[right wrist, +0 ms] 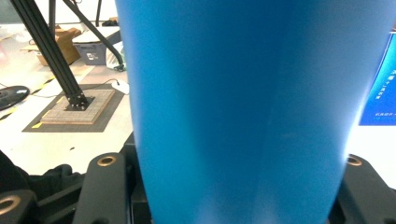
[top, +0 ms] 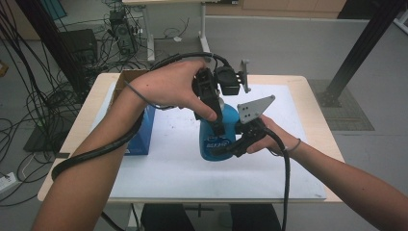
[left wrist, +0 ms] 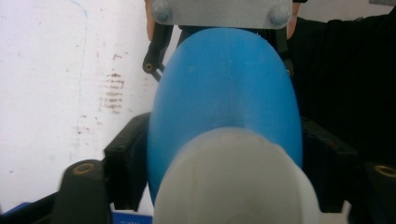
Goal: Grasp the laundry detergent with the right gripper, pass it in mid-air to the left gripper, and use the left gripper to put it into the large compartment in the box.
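Note:
A blue bottle (top: 217, 139) with a white cap (left wrist: 233, 182) stands upright on the white mat (top: 168, 168) at the middle of the table. My left gripper (top: 218, 127) comes down on it from above. Its black jaws flank the top of the bottle (left wrist: 224, 84) just below the cap, and the pads press against the blue sides. My right gripper (top: 227, 150) reaches in level from the right. It is shut on the lower body of the bottle (right wrist: 243, 107), which bulges between its two jaws.
A dark blue box (top: 144, 132) stands on the mat just left of the bottle, with an open cardboard box (top: 127, 77) behind it. The right gripper's grey plate (left wrist: 219, 11) sits beyond the bottle. Cables cover the floor at far left.

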Action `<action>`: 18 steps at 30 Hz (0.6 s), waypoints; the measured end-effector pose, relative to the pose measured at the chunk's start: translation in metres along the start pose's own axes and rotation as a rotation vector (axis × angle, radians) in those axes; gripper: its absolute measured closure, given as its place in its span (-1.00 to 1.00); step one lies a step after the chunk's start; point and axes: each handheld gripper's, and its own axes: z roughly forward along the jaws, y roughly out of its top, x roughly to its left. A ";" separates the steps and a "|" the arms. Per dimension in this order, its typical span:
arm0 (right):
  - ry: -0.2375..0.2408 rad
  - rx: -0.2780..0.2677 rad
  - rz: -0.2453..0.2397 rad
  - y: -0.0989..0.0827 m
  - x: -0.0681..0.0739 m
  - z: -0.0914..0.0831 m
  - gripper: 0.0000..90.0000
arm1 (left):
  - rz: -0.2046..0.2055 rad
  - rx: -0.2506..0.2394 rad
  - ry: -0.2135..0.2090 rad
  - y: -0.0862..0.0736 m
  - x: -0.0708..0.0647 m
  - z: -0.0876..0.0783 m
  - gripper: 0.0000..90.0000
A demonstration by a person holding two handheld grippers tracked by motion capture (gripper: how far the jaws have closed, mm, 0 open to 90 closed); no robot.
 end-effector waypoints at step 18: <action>-0.002 0.000 -0.005 0.000 0.001 0.000 -0.08 | -0.013 0.019 0.012 0.001 -0.002 0.000 -0.17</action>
